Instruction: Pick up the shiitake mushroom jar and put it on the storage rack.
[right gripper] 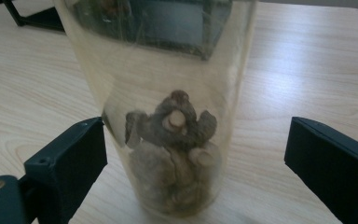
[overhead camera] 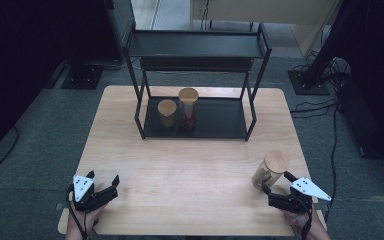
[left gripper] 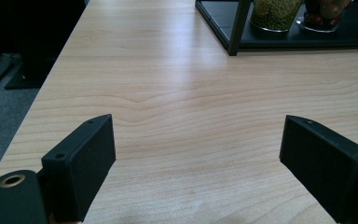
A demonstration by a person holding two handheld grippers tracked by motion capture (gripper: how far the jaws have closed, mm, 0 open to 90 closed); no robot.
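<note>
A clear glass jar with a wooden lid (overhead camera: 270, 169) stands near the table's right front corner; dried brown mushrooms (right gripper: 172, 140) fill its bottom. My right gripper (overhead camera: 276, 181) has its jaws on either side of this jar (right gripper: 168, 93), the left jaw close to the glass and the right jaw well apart from it, so it is open. My left gripper (overhead camera: 103, 176) rests at the table's front left, open with nothing but bare wood between its jaws (left gripper: 198, 140).
A black two-tier rack (overhead camera: 220, 120) stands at the back of the wooden table (overhead camera: 180, 175). Its lower shelf holds a short jar of green beans (overhead camera: 167, 113) (left gripper: 275, 14) and a taller jar with red contents (overhead camera: 188, 107) (left gripper: 324, 14). Cables lie on the floor at the right.
</note>
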